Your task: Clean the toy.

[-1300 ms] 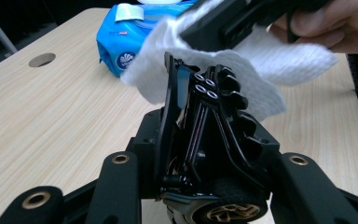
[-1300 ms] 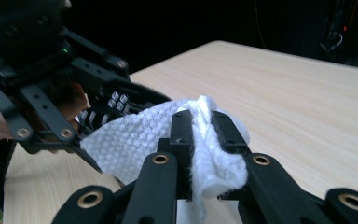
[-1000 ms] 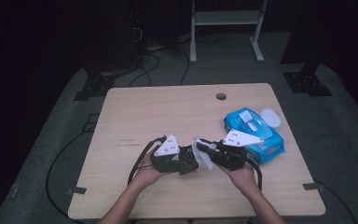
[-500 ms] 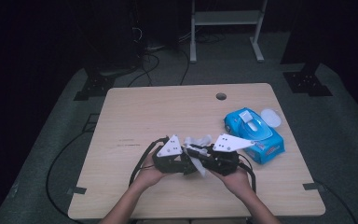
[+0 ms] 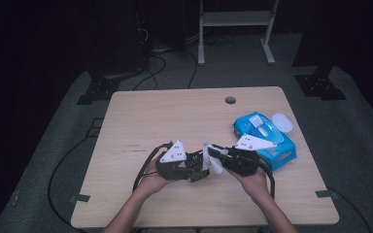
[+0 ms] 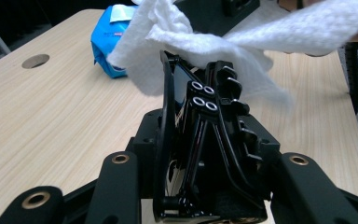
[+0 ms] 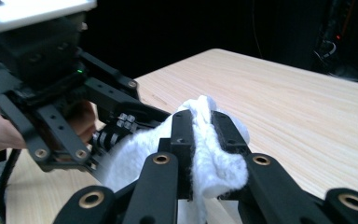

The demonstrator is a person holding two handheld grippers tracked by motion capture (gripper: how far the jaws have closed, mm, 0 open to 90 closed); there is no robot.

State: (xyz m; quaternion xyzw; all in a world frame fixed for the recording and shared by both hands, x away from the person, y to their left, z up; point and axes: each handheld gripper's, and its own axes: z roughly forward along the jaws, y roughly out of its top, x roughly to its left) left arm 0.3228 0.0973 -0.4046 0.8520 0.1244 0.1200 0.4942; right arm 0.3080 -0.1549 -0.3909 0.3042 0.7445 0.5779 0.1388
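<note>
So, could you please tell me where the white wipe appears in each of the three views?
High view: the white wipe sits low of centre, between the two grippers.
Left gripper view: it drapes across the top, over the black object clamped in the fingers.
Right gripper view: it is pinched between the fingers at lower centre.
Shared landmark: the wooden table, seen in all three.

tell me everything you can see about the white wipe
The white wipe is a soft, fibrous, crumpled sheet. The right tool pinches a bunched fold of it between its black jaws. Its loose end drapes over the folded black glasses held in the left tool, above the wooden table.
</note>
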